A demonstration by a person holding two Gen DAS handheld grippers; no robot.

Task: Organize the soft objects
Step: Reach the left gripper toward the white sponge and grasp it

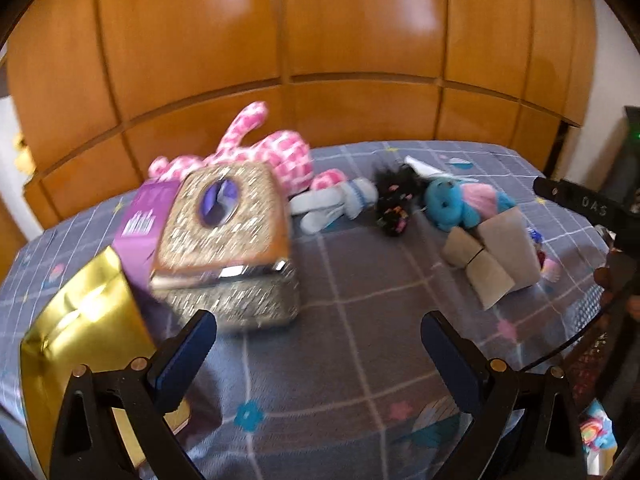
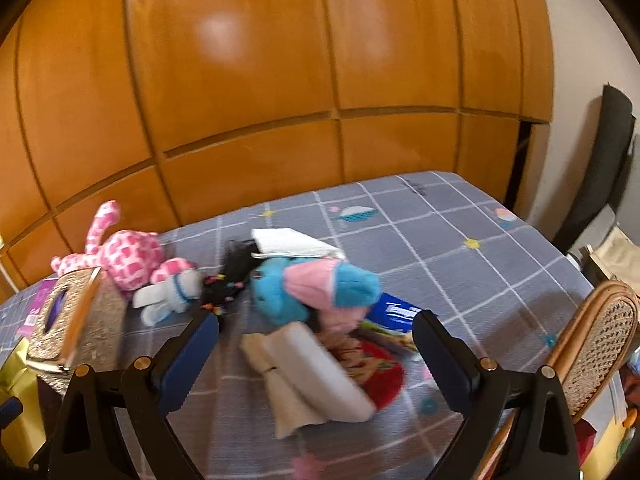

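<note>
A bed (image 1: 360, 280) under a grey sheet with white grid lines and small printed motifs fills the near ground, with a wall of orange-brown wooden wardrobe panels (image 1: 320, 40) behind it. On the left stand a glittery gold tissue box (image 1: 228, 232) with an oval opening on top, a shiny gold bag (image 1: 80, 332) nearest the camera, and a purple carton (image 1: 140, 220) whose white print is too blurred to read.

The soft toys lie in a row at the far side: a pink-and-white patterned plush (image 1: 276, 152) on its side at far left, a small white plush with blue trim (image 1: 340, 204) just beside it, a black fuzzy toy (image 1: 394, 200) with coloured specks, then a blue plush in a pink garment (image 1: 460, 200). Near right of these lies an open cardboard box (image 1: 496, 256) tipped on its side.

The left gripper (image 1: 318, 340) is spread wide and empty above the sheet. The right gripper (image 2: 316, 340) is likewise spread, empty, above the cardboard box. Its black frame at the right edge of the left view reads "DAS".
</note>
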